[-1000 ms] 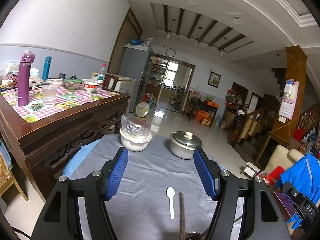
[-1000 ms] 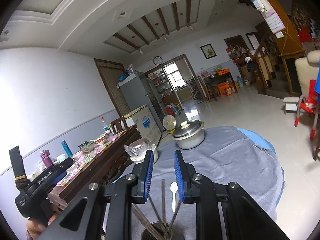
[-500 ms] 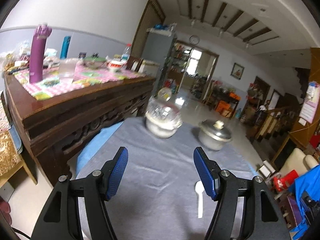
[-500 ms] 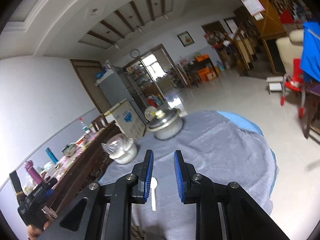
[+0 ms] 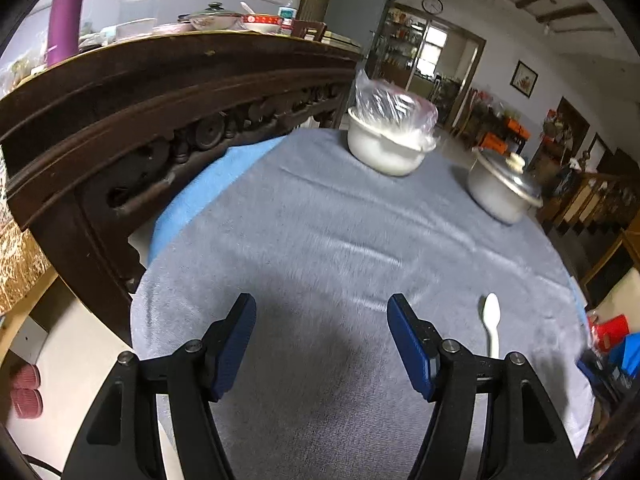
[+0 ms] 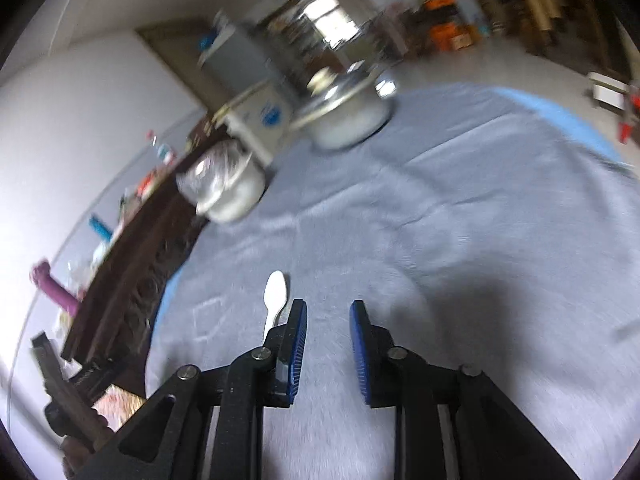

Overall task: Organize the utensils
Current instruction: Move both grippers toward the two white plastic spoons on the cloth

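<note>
So the white plastic spoon (image 5: 492,326) was lying flat on the grey cloth of the tabletop (image 5: 320,232), bowl end pointing away toward the far side, and nothing was holding it. The left gripper (image 5: 322,316) hung over bare cloth with its blue pads spread wide and nothing between them, the spoon sitting just off to its right, past the right finger. The right gripper (image 6: 328,320) had its jaws pulled in close but with a clear gap left, and that gap was empty too; from that side the spoon (image 6: 275,300) lay just beside the left finger, handle running under it. Hard to say if it actually touched, the right wrist view was pretty smeared. Further back on the cloth there was a white bowl (image 5: 384,148) with a clear plastic bag in it, and a lidded metal pot (image 5: 502,190) to its right, both well apart from the spoon. A dark carved wooden sideboard (image 5: 168,120) ran along the left edge.
</note>
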The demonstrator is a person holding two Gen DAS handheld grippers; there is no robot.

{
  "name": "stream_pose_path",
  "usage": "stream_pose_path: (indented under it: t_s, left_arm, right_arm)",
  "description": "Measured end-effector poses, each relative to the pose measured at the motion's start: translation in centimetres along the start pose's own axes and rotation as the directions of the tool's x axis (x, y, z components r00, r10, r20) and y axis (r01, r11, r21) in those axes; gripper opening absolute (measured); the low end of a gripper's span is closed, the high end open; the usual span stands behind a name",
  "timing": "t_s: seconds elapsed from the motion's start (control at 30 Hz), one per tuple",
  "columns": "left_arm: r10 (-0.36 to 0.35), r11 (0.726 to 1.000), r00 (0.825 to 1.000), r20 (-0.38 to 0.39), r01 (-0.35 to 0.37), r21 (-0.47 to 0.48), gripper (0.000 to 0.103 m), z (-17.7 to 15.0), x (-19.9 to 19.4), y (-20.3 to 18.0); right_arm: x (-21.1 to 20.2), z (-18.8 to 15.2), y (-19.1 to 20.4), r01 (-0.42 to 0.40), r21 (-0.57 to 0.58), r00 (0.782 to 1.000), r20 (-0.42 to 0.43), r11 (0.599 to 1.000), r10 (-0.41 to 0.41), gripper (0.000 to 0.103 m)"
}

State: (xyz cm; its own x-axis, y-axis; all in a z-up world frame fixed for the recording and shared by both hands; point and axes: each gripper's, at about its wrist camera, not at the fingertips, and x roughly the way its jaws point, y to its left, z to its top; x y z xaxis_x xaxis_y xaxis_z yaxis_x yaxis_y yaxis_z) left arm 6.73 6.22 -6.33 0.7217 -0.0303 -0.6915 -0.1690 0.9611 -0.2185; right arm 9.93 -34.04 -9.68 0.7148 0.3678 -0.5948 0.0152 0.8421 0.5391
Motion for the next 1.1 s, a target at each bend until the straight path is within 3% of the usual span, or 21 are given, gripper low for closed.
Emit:
stream_pose_path:
  t_s: [0.07,0.13,0.17,0.2,0.33,0.47,0.53,0.6,0.7,0.77,0.83,0.93,0.97,1.1]
  left_arm:
    - [0.003,1.0,1.0,-0.003,-0.003,0.021,0.069,-0.1,0.4,-0.5]
    - [-0.005,1.0,1.0,-0.012,0.005,0.029,0.069,-0.1,0.8,-0.6]
    - [-0.014,0.999,1.0,-0.022,0.015,0.035,0.069,-0.3,1.1,-0.9]
    - [-0.019,0.999,0.999,-0.029,0.02,0.039,0.069,-0.2,1.5,-1.0]
    - [-0.041,0.997,0.998,-0.051,0.044,0.056,0.069,-0.3,2.2,-1.7]
    - [-0.059,0.996,0.996,-0.065,0.063,0.057,0.069,-0.3,2.6,-1.9]
    - [-0.067,0.996,0.995,-0.072,0.071,0.05,0.069,-0.3,2.8,-1.8]
    - [-0.068,0.996,0.995,-0.074,0.071,0.044,0.069,-0.2,3.0,-1.6]
    - [-0.07,0.997,0.994,-0.079,0.073,0.032,0.069,-0.1,3.1,-1.4]
    - [-0.076,0.996,0.994,-0.08,0.078,0.032,0.069,-0.2,3.1,-1.4]
    - [-0.076,0.996,0.994,-0.075,0.079,0.039,0.069,-0.2,2.9,-1.5]
    - [-0.084,0.995,0.994,-0.075,0.087,0.042,0.069,-0.2,2.8,-1.9]
    - [-0.087,0.995,0.993,-0.076,0.09,0.043,0.069,-0.2,2.8,-2.0]
    - [-0.088,0.995,0.993,-0.075,0.092,0.049,0.069,-0.2,2.9,-2.3]
  right_arm:
    - [3.2,0.7,1.4,-0.013,-0.066,0.998,-0.055,0.998,0.01,0.032]
    - [5.7,1.0,2.9,-0.041,-0.116,0.995,-0.091,0.992,0.03,0.044]
    - [7.0,1.1,3.8,-0.053,-0.147,0.993,-0.113,0.988,0.036,0.057]
    - [8.1,1.1,4.6,-0.045,-0.185,0.991,-0.13,0.982,0.021,0.061]
    - [11.1,0.7,7.4,-0.022,-0.315,0.984,-0.176,0.949,-0.036,0.061]
    - [13.4,-0.3,8.9,0.058,-0.423,0.974,-0.175,0.904,-0.144,0.061]
    - [14.2,-1.0,9.2,0.121,-0.475,0.966,-0.147,0.872,-0.214,0.051]
    - [14.3,-1.4,9.8,0.161,-0.527,0.962,-0.105,0.835,-0.252,0.034]
    - [13.9,-1.0,9.8,0.157,-0.51,0.964,-0.108,0.846,-0.244,0.033]
    - [12.3,-0.5,10.2,0.105,-0.487,0.981,-0.093,0.867,-0.171,0.033]
    - [9.7,0.9,10.3,-0.04,-0.402,0.996,-0.092,0.915,0.003,0.033]
    - [5.9,3.2,9.9,-0.202,-0.29,0.978,-0.017,0.936,0.206,0.036]
    - [4.8,4.0,9.5,-0.235,-0.261,0.969,0.016,0.936,0.247,0.043]
    - [1.5,5.7,7.2,-0.266,-0.183,0.949,0.125,0.947,0.29,0.046]
